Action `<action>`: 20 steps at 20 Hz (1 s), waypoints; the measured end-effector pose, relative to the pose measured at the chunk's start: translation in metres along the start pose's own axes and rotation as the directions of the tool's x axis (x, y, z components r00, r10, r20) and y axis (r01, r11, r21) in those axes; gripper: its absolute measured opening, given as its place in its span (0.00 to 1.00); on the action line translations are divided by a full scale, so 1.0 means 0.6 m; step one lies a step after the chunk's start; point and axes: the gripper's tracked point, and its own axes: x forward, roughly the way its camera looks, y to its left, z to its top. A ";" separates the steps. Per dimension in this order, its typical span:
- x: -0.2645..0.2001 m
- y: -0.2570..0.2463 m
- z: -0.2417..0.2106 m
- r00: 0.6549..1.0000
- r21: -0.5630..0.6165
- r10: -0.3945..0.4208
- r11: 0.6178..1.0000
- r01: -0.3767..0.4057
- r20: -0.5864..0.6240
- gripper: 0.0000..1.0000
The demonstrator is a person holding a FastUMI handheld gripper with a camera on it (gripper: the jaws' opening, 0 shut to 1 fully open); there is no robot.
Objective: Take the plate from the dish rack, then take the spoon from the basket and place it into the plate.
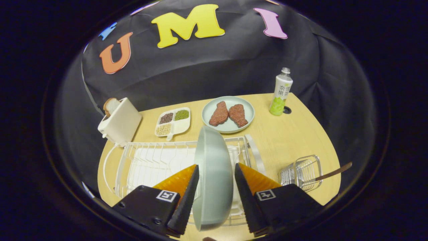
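Note:
A pale grey-green plate (214,180) stands on edge in the white wire dish rack (150,164), its rim pointing up. My gripper (216,165) straddles it: the black left finger lies against the plate's hollow face and the right finger against its back, so both press on it. To the right of the rack, a small wire basket (301,172) holds the spoon (334,172), whose brown handle sticks out to the right. The spoon's bowl is hidden inside the basket.
Beyond the rack stand a second plate (249,112) with two pieces of meat, a divided dish of beans (174,122), a white toaster (120,124) with bread, and a green bottle (281,92). Bare wooden table (287,140) lies between rack and bottle.

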 end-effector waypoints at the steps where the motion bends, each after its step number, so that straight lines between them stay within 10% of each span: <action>1: -0.002 -0.002 0.001 1.000 0.002 -0.024 1.000 0.024 0.008 0.67; 5: -0.026 -0.010 0.018 0.992 0.031 -0.114 0.993 0.112 0.060 0.36; 20: -0.092 0.005 0.077 0.956 -0.121 -0.207 0.964 0.235 0.208 0.30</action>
